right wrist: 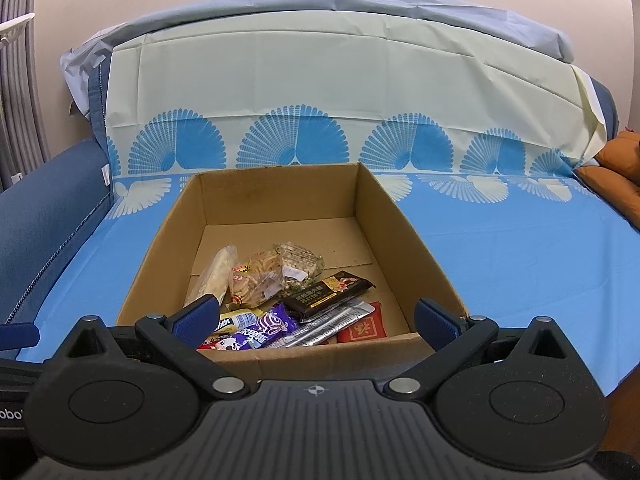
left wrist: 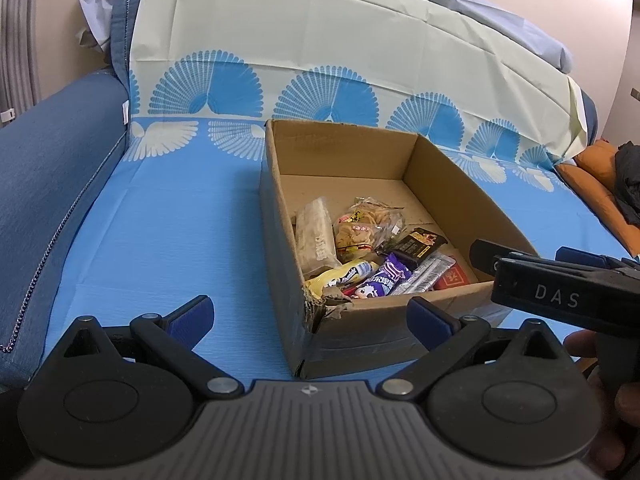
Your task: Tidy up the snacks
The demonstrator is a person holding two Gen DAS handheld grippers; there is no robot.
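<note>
Corrugated cardboard box (right wrist: 404,240), crinkly snack packets (right wrist: 280,312), blue cloth (right wrist: 520,248)

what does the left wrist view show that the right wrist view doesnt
Only the left wrist view shows the right tongs from the side, marked DAS, near the box's right corner, and the torn near-left corner of the box.

Only the right wrist view shows the box's near right wall from inside and a white rack edge at far left.

Both show the open cardboard box on the blue fan-print cloth, with the snacks piled at its near end, including a black bar wrapper and a purple packet. Each view's own tongs stand open.
</note>
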